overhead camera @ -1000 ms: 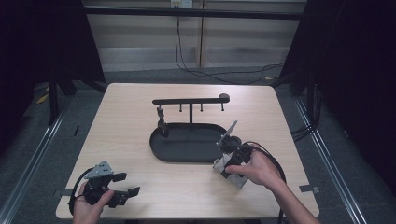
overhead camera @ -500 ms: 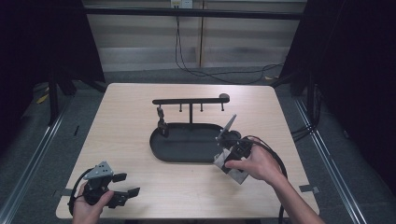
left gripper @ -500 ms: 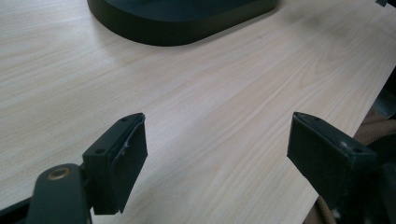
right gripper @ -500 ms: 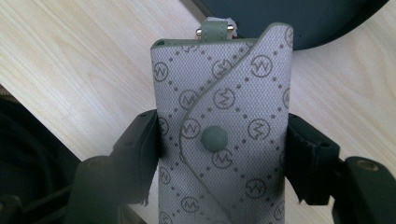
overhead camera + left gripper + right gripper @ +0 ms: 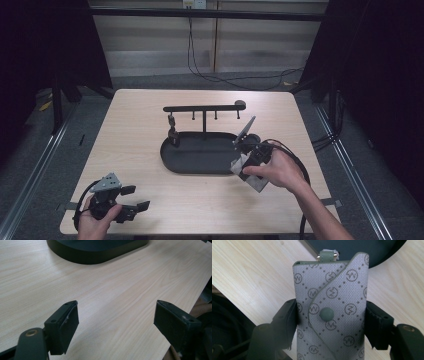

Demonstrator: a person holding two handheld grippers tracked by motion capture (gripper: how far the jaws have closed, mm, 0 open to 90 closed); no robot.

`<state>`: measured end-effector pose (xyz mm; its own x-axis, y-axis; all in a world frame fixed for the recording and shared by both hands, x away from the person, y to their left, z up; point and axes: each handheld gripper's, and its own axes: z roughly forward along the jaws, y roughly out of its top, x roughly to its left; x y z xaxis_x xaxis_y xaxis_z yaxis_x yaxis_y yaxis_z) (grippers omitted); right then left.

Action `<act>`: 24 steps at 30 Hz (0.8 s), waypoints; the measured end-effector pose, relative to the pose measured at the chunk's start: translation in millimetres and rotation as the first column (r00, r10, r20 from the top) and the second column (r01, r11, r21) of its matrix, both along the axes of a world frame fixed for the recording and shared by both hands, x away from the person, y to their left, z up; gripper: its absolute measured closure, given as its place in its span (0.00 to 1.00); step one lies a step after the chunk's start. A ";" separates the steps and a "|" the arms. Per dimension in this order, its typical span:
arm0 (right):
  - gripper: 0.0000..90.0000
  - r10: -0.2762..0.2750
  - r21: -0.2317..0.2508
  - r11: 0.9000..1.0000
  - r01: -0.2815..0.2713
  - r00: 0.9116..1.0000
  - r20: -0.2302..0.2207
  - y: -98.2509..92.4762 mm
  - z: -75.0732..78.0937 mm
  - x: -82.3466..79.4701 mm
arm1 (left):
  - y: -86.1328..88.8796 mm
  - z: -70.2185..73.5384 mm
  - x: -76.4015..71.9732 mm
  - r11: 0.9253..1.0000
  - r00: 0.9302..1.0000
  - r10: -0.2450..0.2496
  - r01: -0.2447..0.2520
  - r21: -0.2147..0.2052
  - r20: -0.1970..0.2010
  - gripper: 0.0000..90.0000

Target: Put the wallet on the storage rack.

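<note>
So the right gripper (image 5: 329, 322) has its two black jaws clamped on the sides of a grey patterned key pouch (image 5: 330, 307), the kind with a little logo print, a curved flap and a round snap button (image 5: 326, 314) in the middle. From the right gripper view the pouch stands upright between the jaws, with a small metal-pinned tab (image 5: 327, 253) poking out the top. In the high view the right gripper (image 5: 248, 150) holds the pouch (image 5: 245, 131) tilted over the right end of the black oval tray (image 5: 200, 165), lifted clear of the table (image 5: 140, 130). The tray has a stand with a horizontal bar (image 5: 202, 107) across the top, small hooks hanging under it, and one dark item (image 5: 172, 131) dangling at the left end above the tray. The left gripper (image 5: 131, 199) sits way over at the near left corner of the table, well apart from the tray, and in the left gripper view its jaws are spread wide with nothing but bare wood (image 5: 112, 297) between them, the tray's edge (image 5: 95, 252) farther up.
</note>
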<state>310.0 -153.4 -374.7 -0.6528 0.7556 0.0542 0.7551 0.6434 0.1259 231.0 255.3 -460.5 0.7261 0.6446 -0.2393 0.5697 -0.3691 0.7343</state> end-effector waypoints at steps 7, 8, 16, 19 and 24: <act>0.39 -0.016 -0.006 1.000 0.016 1.000 0.017 -1.2 5.7 7.8 | 0.1 -0.8 0.9 1.000 1.000 -0.002 0.002 0.002 -0.006 0.22; 0.39 -0.022 -0.005 1.000 0.023 1.000 0.019 -0.9 6.0 8.6 | 0.2 -0.7 0.9 1.000 1.000 -0.003 0.003 0.002 -0.006 0.22; 0.39 -0.045 0.007 0.999 0.044 0.998 0.040 0.9 12.6 22.4 | 1.1 0.0 0.4 1.000 1.000 0.005 -0.005 -0.004 0.000 0.22; 0.39 -0.051 0.015 0.999 0.050 0.998 0.044 2.6 15.2 27.2 | 1.1 0.1 0.4 1.000 1.000 0.004 -0.004 -0.006 -0.001 0.22; 0.39 -0.048 0.027 0.999 0.047 0.997 0.052 5.5 20.4 33.6 | 2.0 0.4 0.1 1.000 1.000 0.010 -0.010 -0.010 -0.001 0.22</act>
<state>343.6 -147.9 -354.3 -0.6185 0.7848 0.0399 0.7767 0.6029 0.1822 231.1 257.4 -460.1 0.7197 0.6490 -0.2465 0.5738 -0.3563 0.7374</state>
